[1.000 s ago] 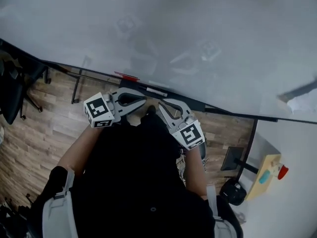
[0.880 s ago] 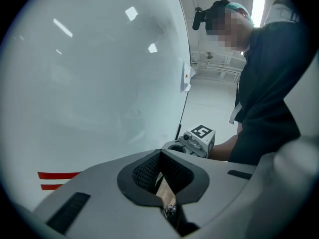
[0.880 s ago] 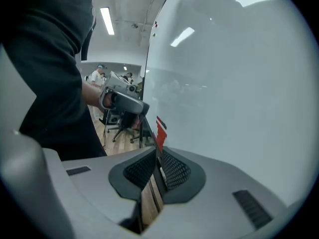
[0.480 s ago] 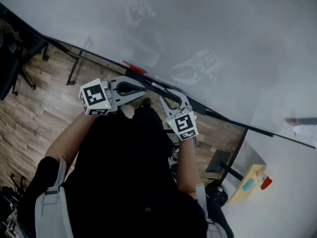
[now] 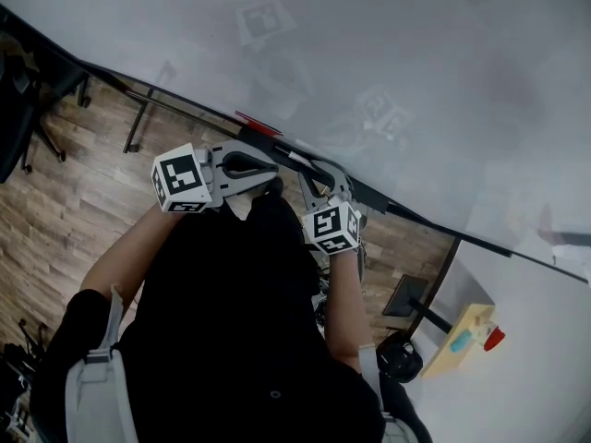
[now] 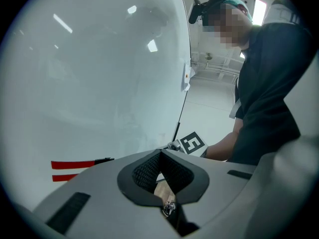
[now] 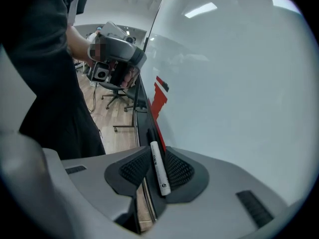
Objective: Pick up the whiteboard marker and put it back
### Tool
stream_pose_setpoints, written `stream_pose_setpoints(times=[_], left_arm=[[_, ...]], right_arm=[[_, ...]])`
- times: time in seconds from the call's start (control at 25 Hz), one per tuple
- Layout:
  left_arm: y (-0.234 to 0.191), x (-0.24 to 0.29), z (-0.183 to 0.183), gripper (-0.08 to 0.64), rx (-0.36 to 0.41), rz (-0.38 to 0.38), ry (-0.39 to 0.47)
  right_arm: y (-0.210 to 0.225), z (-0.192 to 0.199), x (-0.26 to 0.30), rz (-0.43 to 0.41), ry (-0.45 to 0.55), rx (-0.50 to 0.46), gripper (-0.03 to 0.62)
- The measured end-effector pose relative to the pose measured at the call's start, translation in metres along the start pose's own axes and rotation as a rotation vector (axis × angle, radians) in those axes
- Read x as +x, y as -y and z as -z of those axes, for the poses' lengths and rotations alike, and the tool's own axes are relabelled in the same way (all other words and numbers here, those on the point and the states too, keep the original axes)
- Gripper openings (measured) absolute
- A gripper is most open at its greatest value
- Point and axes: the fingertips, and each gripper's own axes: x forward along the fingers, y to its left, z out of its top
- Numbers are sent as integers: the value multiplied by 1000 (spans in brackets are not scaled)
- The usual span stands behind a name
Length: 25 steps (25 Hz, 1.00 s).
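Note:
A white whiteboard marker [image 7: 159, 168] with a dark tip lies between the pads of my right gripper [image 7: 156, 154], which is shut on it. The marker points along the black tray ledge [image 7: 143, 114] under the whiteboard [image 7: 234, 83]. From the head view the right gripper [image 5: 312, 168] sits at the ledge [image 5: 397, 212], with the marker [image 5: 297, 158] poking out past its tips. My left gripper [image 5: 273, 165] hovers just to the left, shut and empty, its pads meeting at the tips [image 6: 160, 152].
A red object [image 5: 256, 122] rests on the ledge further left and shows as red bars [image 6: 75, 164] in the left gripper view. Below is wooden floor [image 5: 65, 220]. An office chair [image 5: 23, 109] stands at the left. A yellow block [image 5: 466, 335] sits at the lower right.
My right gripper has moved up and left to the tray ledge and now has the marker between its jaws. The left gripper has barely shifted.

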Motion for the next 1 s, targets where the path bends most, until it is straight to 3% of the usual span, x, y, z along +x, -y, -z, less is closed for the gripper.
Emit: stream_pose_setpoints(times=[0.56,1.0], left_arm=[[6,-2,13,12,-31,25,-5],[11,-8,12,12,-43,33,-6]], right_arm=[[-3,18,30,3,-142,-55,98],[-5,20,36,23,-188,-113,98]])
